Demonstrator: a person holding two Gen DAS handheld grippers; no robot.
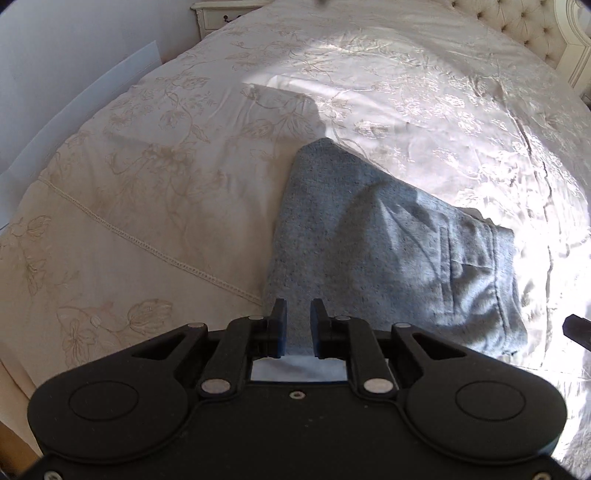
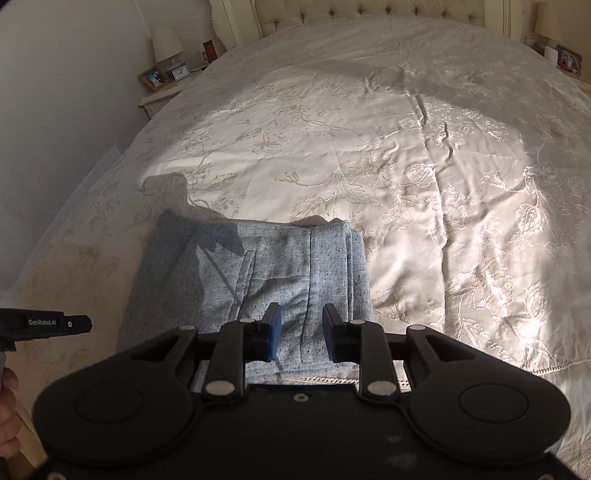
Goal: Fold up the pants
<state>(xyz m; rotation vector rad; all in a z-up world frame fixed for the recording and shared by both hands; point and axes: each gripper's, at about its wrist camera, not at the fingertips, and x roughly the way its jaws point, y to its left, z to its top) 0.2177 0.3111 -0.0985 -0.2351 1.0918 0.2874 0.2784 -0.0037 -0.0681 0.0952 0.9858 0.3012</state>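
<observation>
Light blue-grey pants (image 1: 388, 251) lie folded into a compact stack on a cream embroidered bedspread (image 1: 166, 184); they also show in the right wrist view (image 2: 258, 273), with layered folded edges on their right side. My left gripper (image 1: 298, 308) is open and empty, hovering over the near left edge of the stack. My right gripper (image 2: 302, 314) is open and empty, above the near edge of the stack. The left gripper's body (image 2: 48, 323) shows at the left edge of the right wrist view. The right gripper's tip (image 1: 578, 326) shows at the right edge of the left wrist view.
The bedspread (image 2: 406, 166) covers a wide bed with a tufted headboard (image 2: 369, 11). A nightstand (image 2: 162, 96) with a lamp, clock and photo frame stands at the far left. Another nightstand (image 1: 221, 14) stands past the bed's corner. The bed's left edge drops off beside a wall.
</observation>
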